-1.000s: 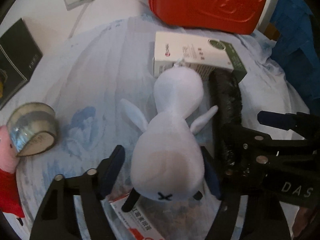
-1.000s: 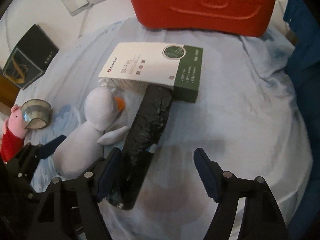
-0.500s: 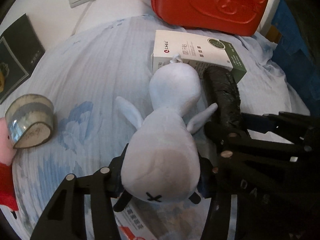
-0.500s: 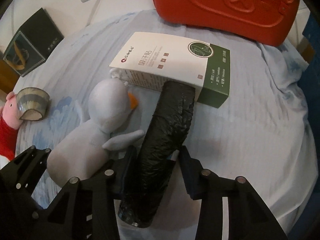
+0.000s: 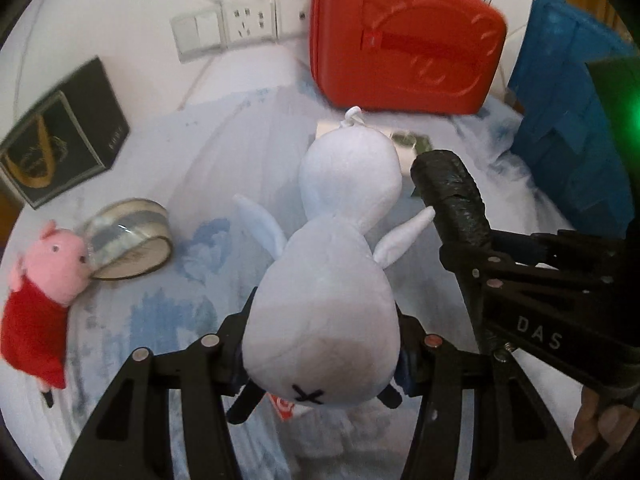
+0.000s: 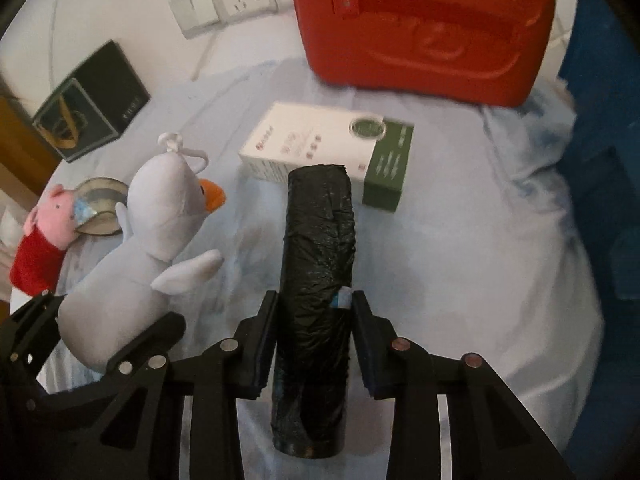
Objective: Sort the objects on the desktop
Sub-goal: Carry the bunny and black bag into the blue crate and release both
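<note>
A pale blue plush goose [image 5: 332, 280] with an orange beak hangs tail-first in my left gripper [image 5: 322, 344], which is shut on its body and holds it off the cloth. The right wrist view shows the goose [image 6: 160, 216] at the left. A black roll of plastic bags [image 6: 316, 260] stands lengthwise between the fingers of my right gripper [image 6: 314, 320]. Its jaws are closing and both pads press the roll's sides. The roll [image 5: 452, 196] also appears right of the goose in the left wrist view. A white and green box [image 6: 320, 140] lies on the cloth behind the roll.
A red case [image 6: 420, 28] stands at the back against the wall. A black box [image 6: 92, 116], a tape roll [image 5: 128, 240] and a pink pig plush [image 5: 52, 264] lie at the left. Blue fabric [image 5: 572, 120] borders the right. A red and white packet [image 5: 284, 404] lies under the goose.
Both grippers closed, the left on the goose, the right on the black roll. Both have risen, lifting the goose and the roll off the cloth, away from the white and green box.
</note>
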{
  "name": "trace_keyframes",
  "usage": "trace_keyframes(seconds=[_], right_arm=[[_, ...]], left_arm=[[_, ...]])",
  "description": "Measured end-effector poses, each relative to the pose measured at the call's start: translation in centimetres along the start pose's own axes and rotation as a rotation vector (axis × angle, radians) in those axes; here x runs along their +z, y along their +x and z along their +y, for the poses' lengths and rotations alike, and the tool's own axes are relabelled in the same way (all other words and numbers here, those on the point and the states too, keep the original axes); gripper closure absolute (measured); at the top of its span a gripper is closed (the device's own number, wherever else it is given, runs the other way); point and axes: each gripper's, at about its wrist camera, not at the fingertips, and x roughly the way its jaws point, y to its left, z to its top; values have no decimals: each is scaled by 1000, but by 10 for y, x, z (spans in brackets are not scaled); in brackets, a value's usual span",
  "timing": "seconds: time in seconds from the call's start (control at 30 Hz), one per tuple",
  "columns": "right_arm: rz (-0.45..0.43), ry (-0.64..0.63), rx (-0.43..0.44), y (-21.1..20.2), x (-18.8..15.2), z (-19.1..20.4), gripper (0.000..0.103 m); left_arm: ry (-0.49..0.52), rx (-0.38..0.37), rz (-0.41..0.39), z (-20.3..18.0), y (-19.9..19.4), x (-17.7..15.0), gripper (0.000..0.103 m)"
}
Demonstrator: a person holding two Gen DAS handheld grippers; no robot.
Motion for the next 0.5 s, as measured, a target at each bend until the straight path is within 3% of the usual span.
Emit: trace_keyframes(seconds=[0.23,0.5], right_arm=[[-158,-40,-32,-95,-15,9,69],[-338,-63,-57,-213,-61,15,69]], left_arm=[[2,16,-120,-14,-81,-3,49],[55,10,-279,-54,-184,-23,49]])
